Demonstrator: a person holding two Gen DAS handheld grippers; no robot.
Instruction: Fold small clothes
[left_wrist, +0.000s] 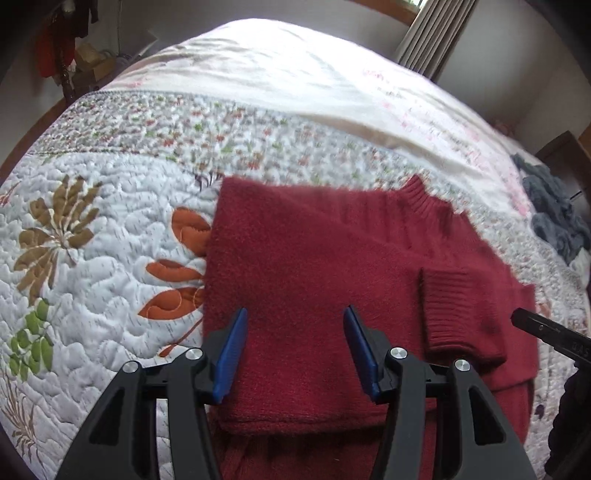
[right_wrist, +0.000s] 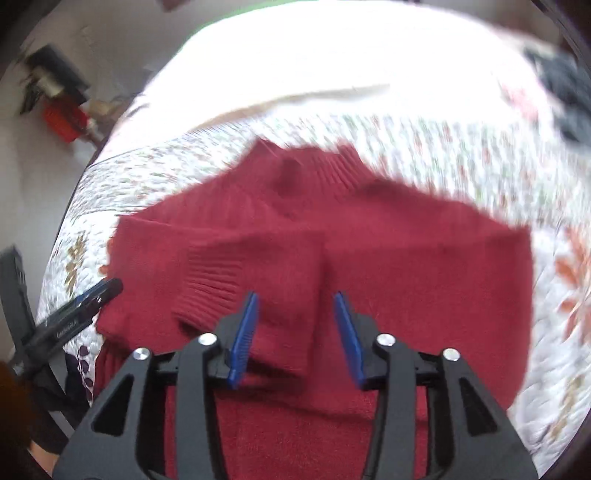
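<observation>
A dark red knit sweater (left_wrist: 314, 266) lies partly folded on the flowered quilt (left_wrist: 92, 229), its sleeves laid over the body and the collar (left_wrist: 421, 195) pointing away. A ribbed cuff (left_wrist: 454, 306) rests on its right side. My left gripper (left_wrist: 295, 317) hovers open over the folded left part, blue pads apart, nothing between them. In the right wrist view the same sweater (right_wrist: 406, 251) fills the middle, collar (right_wrist: 310, 166) at the top and cuff (right_wrist: 210, 280) at the left. My right gripper (right_wrist: 297, 301) is open just above a folded sleeve edge.
The quilt (right_wrist: 424, 140) covers a bed with a pale sheet (left_wrist: 277, 74) further back. A grey-blue garment pile (left_wrist: 554, 210) lies at the right edge. Boxes and red things (left_wrist: 62, 55) stand on the floor at the left. A curtain (left_wrist: 432, 29) hangs behind the bed.
</observation>
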